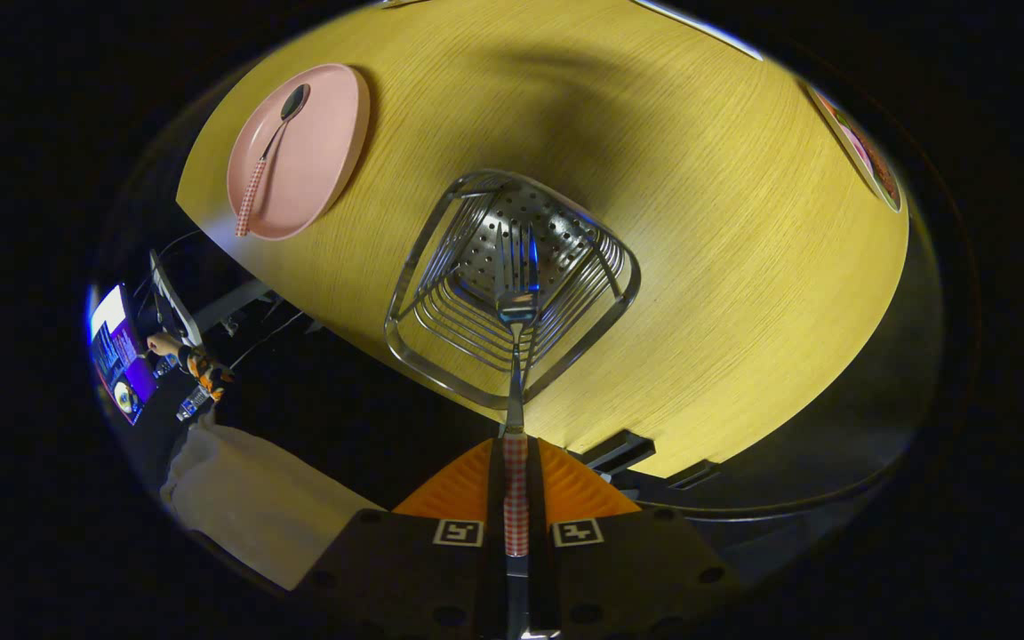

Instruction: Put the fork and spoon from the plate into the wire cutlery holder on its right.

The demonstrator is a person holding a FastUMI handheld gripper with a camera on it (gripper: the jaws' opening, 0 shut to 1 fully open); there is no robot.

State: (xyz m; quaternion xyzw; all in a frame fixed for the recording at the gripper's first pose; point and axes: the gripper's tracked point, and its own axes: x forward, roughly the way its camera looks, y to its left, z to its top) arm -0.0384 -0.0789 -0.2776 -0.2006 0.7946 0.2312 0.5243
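while the hand-held gripper (516,498) pinches the fork (516,293) by its checked handle, both fingers pressed on it, tines hang down over the holder (441,356), likely lined up for a drop. spoon (274,142) lies on the plate (330,151), well apart across the worktop (743,267). half the job seems left.

You see a pale pink plate (316,151) on the yellow wood-grain table (725,267); the spoon (270,151) on it has a red-and-white checked handle, as does the silver fork (516,373). The wire cutlery holder (512,284) is shiny silver metal.
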